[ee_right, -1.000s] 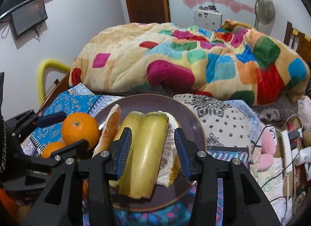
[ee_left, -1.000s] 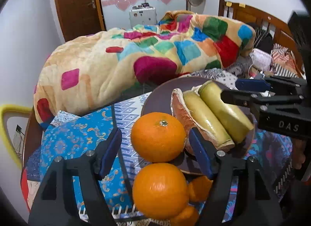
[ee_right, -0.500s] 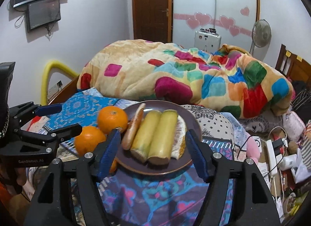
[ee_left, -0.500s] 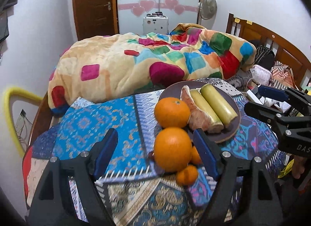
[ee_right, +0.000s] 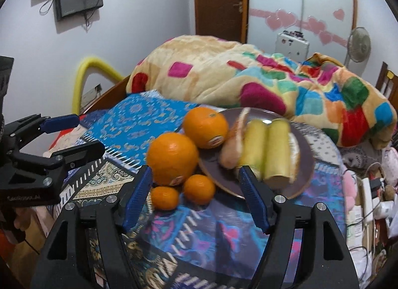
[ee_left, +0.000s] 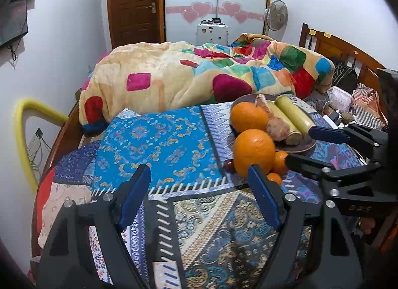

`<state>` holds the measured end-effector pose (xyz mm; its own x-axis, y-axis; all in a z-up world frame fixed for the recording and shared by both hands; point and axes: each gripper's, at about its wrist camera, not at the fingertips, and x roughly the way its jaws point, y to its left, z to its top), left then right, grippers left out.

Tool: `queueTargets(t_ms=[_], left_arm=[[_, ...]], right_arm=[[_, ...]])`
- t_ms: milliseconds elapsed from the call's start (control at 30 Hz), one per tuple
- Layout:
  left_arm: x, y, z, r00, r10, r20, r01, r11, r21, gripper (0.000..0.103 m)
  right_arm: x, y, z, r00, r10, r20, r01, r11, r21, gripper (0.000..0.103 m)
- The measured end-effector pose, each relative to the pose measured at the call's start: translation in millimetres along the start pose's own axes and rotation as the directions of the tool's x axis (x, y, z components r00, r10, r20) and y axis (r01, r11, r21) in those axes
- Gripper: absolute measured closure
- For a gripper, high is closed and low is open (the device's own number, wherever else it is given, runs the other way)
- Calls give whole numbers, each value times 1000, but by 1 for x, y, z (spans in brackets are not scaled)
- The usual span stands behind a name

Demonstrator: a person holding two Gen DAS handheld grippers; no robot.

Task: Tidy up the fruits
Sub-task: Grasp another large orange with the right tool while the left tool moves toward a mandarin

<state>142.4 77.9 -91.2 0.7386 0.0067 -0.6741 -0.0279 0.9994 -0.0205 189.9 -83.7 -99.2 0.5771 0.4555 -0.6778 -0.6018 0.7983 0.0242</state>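
White walls, wooden door, bed under patchwork blanket.

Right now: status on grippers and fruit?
Left gripper open, empty. Right gripper open, empty. Oranges beside plate. Nothing blocking.

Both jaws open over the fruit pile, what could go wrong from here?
1. The large orange sits off the plate on soft patterned cloth and may roll if nudged.
2. The two small oranges crowd it, so a grab could knock them.
3. The right gripper and left gripper hang close together and could collide.
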Motion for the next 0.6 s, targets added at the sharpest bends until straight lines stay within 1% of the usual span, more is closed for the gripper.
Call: queueTargets(t_ms=[133, 433, 600], left_arm=[[1, 13, -8, 1000, 14, 7, -14, 1000, -1, 23], [8, 28, -18, 999, 33, 30, -33, 999, 3, 23], [13, 34, -22, 1000, 12, 22, -12, 1000, -12, 23]], right_arm=[[22, 12, 3, 999, 7, -34, -8, 1000, -20, 35], [53, 26, 5, 996, -27, -85, 25, 999, -31, 35], [65, 30, 6, 994, -60, -97, 57, 998, -37, 36]])
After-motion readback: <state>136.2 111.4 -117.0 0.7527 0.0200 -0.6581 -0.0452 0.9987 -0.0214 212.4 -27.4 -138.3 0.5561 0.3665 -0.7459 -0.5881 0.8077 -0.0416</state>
